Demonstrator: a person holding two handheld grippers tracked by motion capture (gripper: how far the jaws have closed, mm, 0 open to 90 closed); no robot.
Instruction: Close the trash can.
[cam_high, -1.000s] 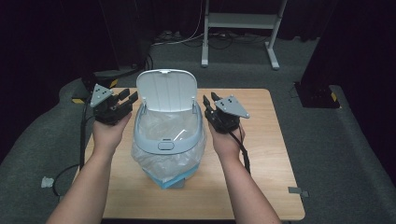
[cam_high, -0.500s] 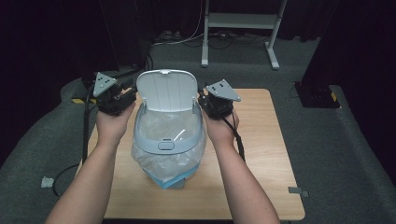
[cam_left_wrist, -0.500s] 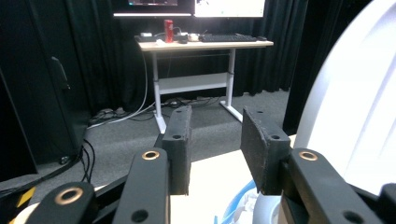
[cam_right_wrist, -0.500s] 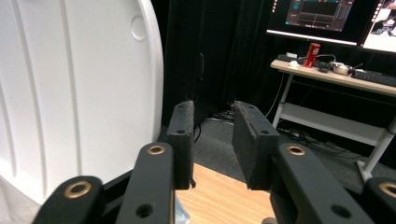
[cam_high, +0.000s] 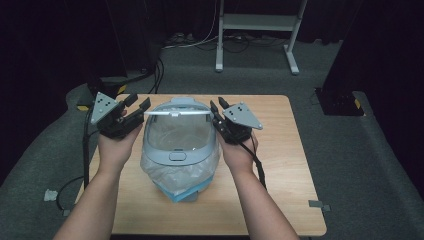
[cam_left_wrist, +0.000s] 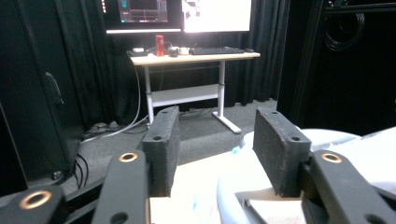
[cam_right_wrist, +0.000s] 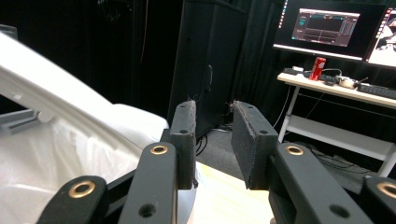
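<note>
Bin: we see the pale blue lidded bin (cam_high: 179, 150), lined with a clear bag (cam_high: 177, 172), at the middle of the bench (cam_high: 280, 165).
Lid: the lid (cam_high: 177, 131) is tipped nearly shut, its long edge running nine to three o'clock.
Left tongs: our left tongs (cam_high: 138, 104) have just been opening; nothing sits between them; the lid lies at three o'clock.
Right tongs: our right tongs (cam_high: 216, 107) stand apart, empty; the lid lies at nine o'clock.
Nearer hand: both look about equally close, so we cannot pick one.

We have the bin (cam_high: 179, 150) mid-table (cam_high: 280, 165), left gripper (cam_high: 134, 106) just left of its lid (cam_high: 176, 114), right gripper (cam_high: 216, 111) just right.
</note>
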